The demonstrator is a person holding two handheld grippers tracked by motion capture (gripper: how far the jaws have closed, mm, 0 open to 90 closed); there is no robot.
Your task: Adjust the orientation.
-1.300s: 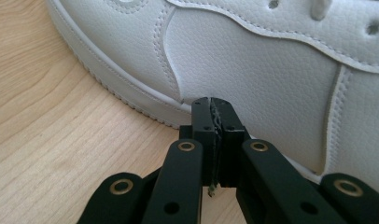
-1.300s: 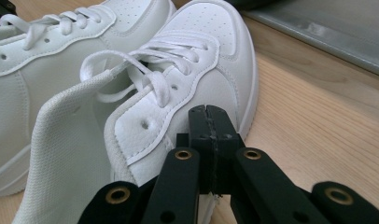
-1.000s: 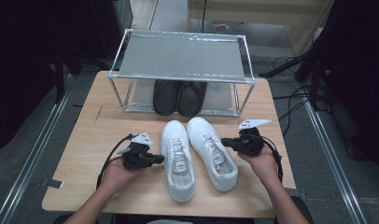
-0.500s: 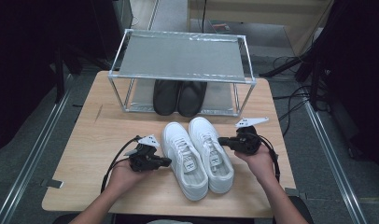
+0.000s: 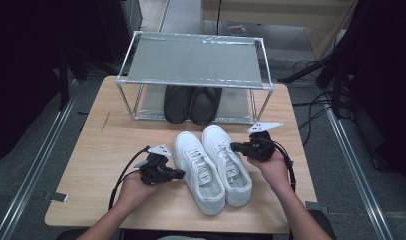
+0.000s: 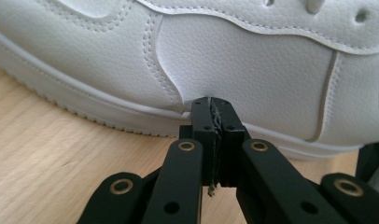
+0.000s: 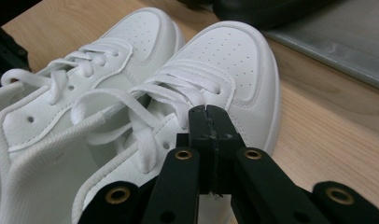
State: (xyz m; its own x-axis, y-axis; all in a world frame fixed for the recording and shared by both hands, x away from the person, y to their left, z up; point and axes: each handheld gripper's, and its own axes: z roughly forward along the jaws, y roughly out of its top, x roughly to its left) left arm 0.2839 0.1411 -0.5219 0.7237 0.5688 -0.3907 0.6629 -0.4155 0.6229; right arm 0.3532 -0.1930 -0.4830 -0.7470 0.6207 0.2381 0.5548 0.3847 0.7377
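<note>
We flank the sneakers point(image 5: 211, 167): left gripper point(image 5: 180, 174) and right gripper point(image 5: 234, 146) both closed, empty, pressing the outer sides. Next: push pair toward rack point(image 5: 193, 62).

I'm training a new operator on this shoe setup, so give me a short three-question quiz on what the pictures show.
1. True or false: the jaws of both the left gripper and the right gripper are closed with nothing between them.
2. Where are the black shoes? A) on top of the metal rack B) on the rack's lower level, under its top shelf C) on the floor
3. Fill in: the pair of white sneakers lies on the wooden table ______ the two grippers.

Key
1. True; each gripper's closed tips are at the outer side of the sneaker nearest it.
2. B
3. between
</note>
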